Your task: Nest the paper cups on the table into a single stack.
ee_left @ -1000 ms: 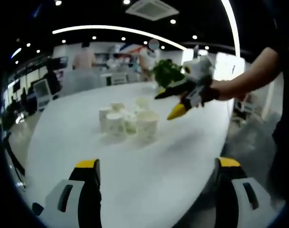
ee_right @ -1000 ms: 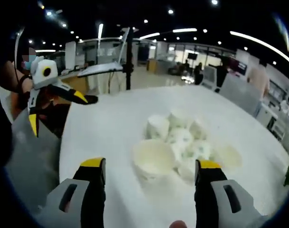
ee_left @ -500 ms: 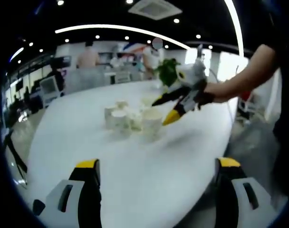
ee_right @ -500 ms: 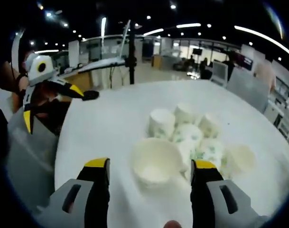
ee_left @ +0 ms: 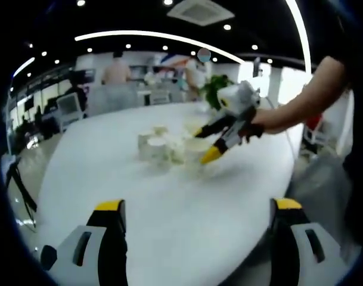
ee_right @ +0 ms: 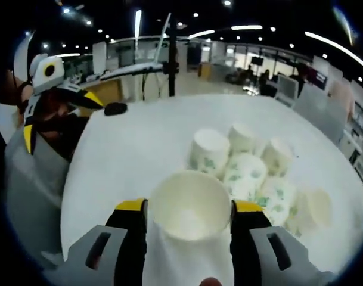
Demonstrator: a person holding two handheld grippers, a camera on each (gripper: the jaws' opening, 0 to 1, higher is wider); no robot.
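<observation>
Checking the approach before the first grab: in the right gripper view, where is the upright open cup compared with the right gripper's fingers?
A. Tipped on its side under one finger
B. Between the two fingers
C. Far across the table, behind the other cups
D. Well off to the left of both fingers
B: the open cup stands mouth-up between the right gripper's two yellow-tipped fingers, nearer than the other cups.

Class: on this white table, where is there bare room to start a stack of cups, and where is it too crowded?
Bare tabletop lies between the left gripper and the cup cluster, and again left of the cluster toward the table's edge. It is crowded at the cluster, where cups stand side by side and the right gripper brackets an upright cup.
</observation>
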